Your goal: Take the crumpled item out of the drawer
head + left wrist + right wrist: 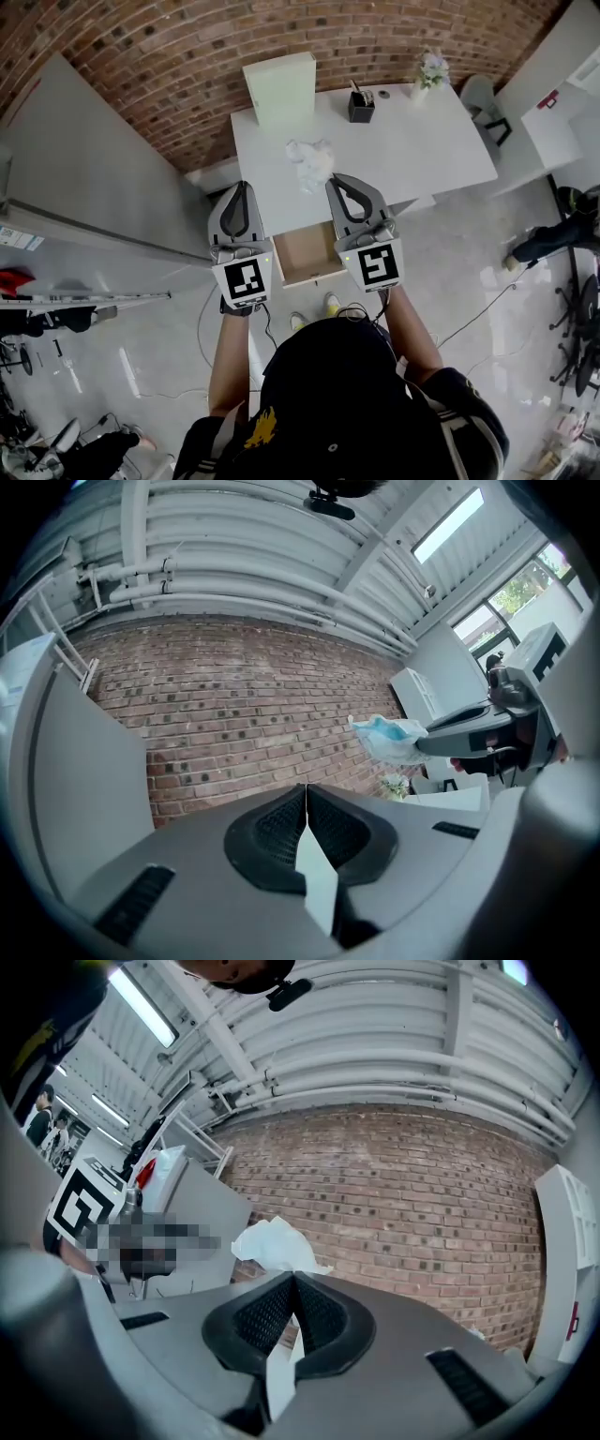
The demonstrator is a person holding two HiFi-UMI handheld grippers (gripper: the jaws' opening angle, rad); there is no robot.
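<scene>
One crumpled item (pixel 272 1243) | white, wrinkled | pinched by right gripper (pixel 293 1279)

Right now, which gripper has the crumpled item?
The right gripper: its fingers pinch the crumpled item, while the left gripper is shut with nothing between its fingers.

We see a rough, matt red-brown brick wall (pixel 141 56) at eleven o'clock and a smooth white tabletop (pixel 422 141). The open drawer (pixel 305 253) shows pale bare wood inside. The grey floor (pixel 450 281) at four o'clock is glossy. The white crumpled item (pixel 272 1244) looks like soft, creased paper or thin cloth. The right gripper (pixel 292 1279) is matt grey plastic with black ribbed pads (pixel 265 1314).
</scene>
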